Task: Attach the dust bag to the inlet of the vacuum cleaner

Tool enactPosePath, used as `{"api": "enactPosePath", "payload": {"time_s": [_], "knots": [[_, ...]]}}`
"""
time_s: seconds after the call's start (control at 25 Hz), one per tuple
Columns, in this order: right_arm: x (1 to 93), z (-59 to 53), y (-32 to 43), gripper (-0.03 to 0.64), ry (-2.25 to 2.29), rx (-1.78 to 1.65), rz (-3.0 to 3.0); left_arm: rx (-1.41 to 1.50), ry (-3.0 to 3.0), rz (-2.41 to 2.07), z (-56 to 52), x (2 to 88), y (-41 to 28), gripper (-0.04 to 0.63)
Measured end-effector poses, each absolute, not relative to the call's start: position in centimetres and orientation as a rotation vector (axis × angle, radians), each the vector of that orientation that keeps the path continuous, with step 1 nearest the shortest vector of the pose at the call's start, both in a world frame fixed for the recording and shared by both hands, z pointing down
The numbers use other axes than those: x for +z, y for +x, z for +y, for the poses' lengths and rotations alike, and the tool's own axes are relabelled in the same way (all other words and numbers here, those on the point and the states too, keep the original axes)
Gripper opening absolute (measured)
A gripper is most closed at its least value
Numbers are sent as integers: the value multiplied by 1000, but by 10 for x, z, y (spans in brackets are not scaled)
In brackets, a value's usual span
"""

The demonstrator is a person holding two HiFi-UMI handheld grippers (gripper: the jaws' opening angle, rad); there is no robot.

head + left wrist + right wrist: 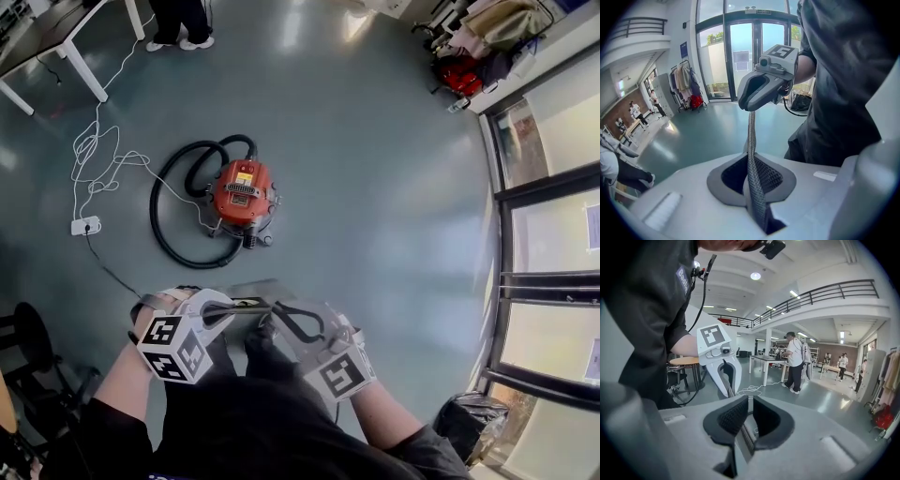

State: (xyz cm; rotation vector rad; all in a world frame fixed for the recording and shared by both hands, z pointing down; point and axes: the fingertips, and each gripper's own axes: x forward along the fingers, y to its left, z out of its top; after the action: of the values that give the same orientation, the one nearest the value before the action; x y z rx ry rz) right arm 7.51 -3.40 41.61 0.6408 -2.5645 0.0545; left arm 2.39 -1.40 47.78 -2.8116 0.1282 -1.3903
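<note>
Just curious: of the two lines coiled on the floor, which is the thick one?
The black hose, looped beside the red vacuum; the other is a thin white cable, tangled farther left.

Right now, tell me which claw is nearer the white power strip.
Left. In the head view the left claw sits below and right of the power strip; the right claw is further right. Both are shut on the dust bag.

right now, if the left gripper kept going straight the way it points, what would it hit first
Most likely the right gripper: the bag clamped in the left gripper runs straight ahead into the right one's jaws. Depth is unclear.
</note>
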Motion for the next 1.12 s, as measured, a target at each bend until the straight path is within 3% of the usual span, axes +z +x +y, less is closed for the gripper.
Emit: {"api": "enactPosePath", "payload": {"time_s": [0.56, 1.12], "knots": [[497, -34, 32, 58, 387, -154, -2360, -1380, -2789, -31, -30, 530, -3, 41], [555, -44, 11, 84, 318, -61, -2323, -1312, -2766, -125, -46, 567, -17, 41]]}}
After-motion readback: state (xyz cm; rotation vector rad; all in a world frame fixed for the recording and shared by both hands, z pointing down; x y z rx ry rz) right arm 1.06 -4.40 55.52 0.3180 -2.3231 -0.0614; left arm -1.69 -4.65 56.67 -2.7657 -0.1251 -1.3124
